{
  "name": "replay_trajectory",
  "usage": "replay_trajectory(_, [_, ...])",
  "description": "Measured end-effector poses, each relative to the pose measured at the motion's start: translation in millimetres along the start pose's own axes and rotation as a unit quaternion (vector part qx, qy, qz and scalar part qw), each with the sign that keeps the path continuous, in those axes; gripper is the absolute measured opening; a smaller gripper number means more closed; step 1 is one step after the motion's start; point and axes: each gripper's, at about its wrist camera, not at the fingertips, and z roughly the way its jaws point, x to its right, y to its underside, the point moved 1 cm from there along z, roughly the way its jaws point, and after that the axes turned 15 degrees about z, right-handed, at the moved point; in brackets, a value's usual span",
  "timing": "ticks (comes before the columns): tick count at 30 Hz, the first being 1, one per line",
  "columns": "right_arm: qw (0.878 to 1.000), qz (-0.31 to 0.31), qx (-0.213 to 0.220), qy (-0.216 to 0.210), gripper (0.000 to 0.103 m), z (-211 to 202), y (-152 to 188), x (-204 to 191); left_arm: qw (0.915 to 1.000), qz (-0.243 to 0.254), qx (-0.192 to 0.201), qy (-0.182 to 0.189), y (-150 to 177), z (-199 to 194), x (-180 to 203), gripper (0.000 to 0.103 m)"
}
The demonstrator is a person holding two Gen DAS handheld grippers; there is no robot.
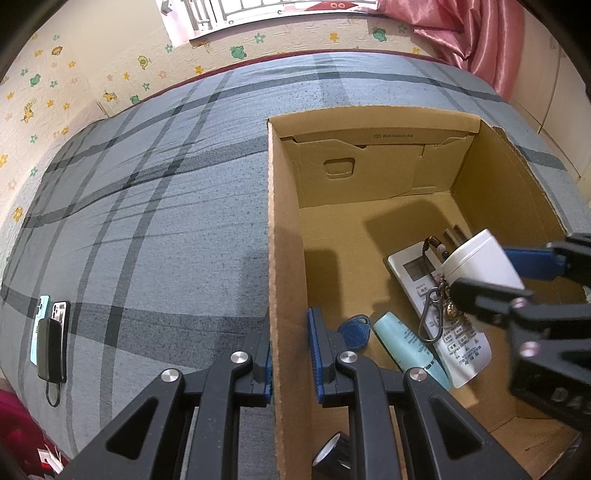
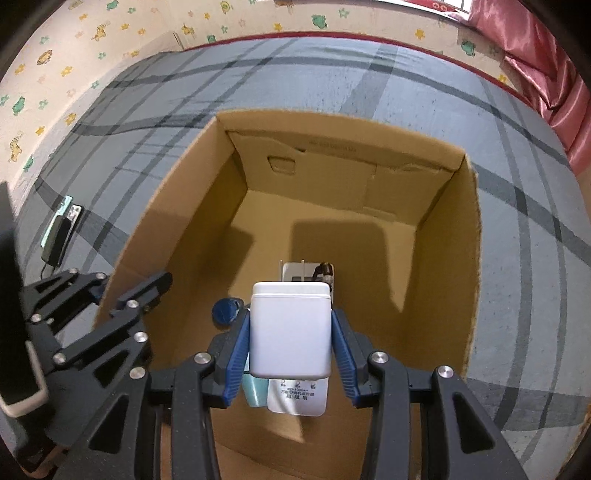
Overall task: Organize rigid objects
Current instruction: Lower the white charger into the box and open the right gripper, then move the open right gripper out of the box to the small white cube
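An open cardboard box (image 1: 284,236) (image 2: 469,258) stands on a grey plaid bed. My left gripper (image 1: 290,350) is shut on the box's left wall; it also shows in the right wrist view (image 2: 122,295). My right gripper (image 2: 291,332) is shut on a white plastic jar (image 2: 290,328) and holds it inside the box above the contents; the jar also shows in the left wrist view (image 1: 480,260). On the box floor lie a white remote (image 1: 461,343), a teal tube (image 1: 406,343), a blue key fob (image 1: 354,330) and a keyring with a carabiner (image 1: 432,314).
Two phones with a black power bank (image 1: 50,339) lie on the bed at the left. A roll of black tape (image 1: 332,458) sits in the box's near corner. A patterned wall and pink curtain (image 1: 476,33) stand behind the bed.
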Motion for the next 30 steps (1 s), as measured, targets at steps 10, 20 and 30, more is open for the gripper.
replay_trajectory(10, [1.000, 0.008, -0.019, 0.004, 0.046, 19.3, 1.6, 4.1, 1.0000, 0.002, 0.001, -0.005, 0.2, -0.5, 1.7, 0.017])
replay_trajectory(20, [1.000, 0.004, -0.010, -0.001, 0.047, 17.3, 1.8, 4.0, 1.0000, 0.001, 0.002, -0.006, 0.9, -1.4, 1.6, 0.017])
replay_trajectory(30, [1.000, 0.007, 0.015, -0.007, 0.068, -1.6, 0.1, 0.0, 1.0000, 0.001, 0.000, -0.007, 0.6, -0.8, 1.9, 0.017])
